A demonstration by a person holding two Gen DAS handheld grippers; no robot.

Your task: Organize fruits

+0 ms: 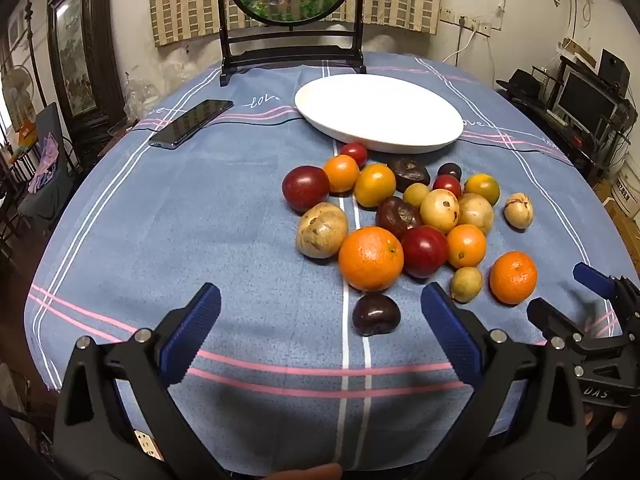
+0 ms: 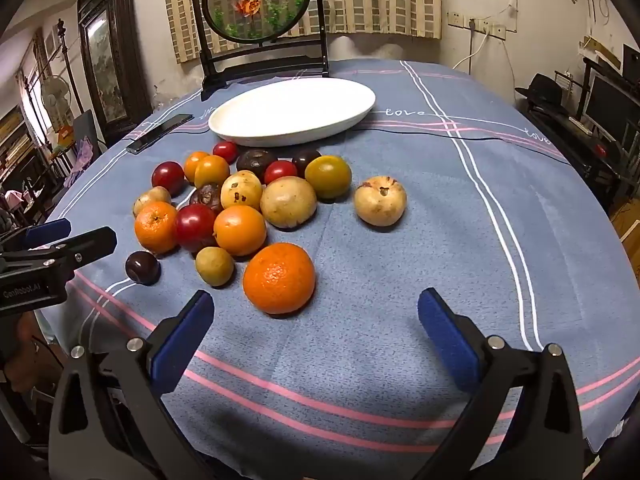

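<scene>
A pile of several fruits lies on the blue tablecloth (image 1: 240, 240) in front of an empty white oval plate (image 1: 378, 114), which also shows in the right wrist view (image 2: 292, 112). Oranges, red plums, tan round fruits and dark ones are mixed. My left gripper (image 1: 320, 320) is open and empty, just short of a large orange (image 1: 371, 258) and a dark plum (image 1: 375, 314). My right gripper (image 2: 316, 320) is open and empty, just short of a mandarin (image 2: 279, 278), which the left wrist view shows too (image 1: 513, 277). A tan fruit (image 2: 380, 200) lies apart on the right.
A black phone (image 1: 191, 123) lies left of the plate. A dark wooden stand with a round goldfish screen (image 1: 290, 12) stands at the table's far edge. Chairs and a framed picture are at left, shelves with monitors (image 1: 584, 108) at right.
</scene>
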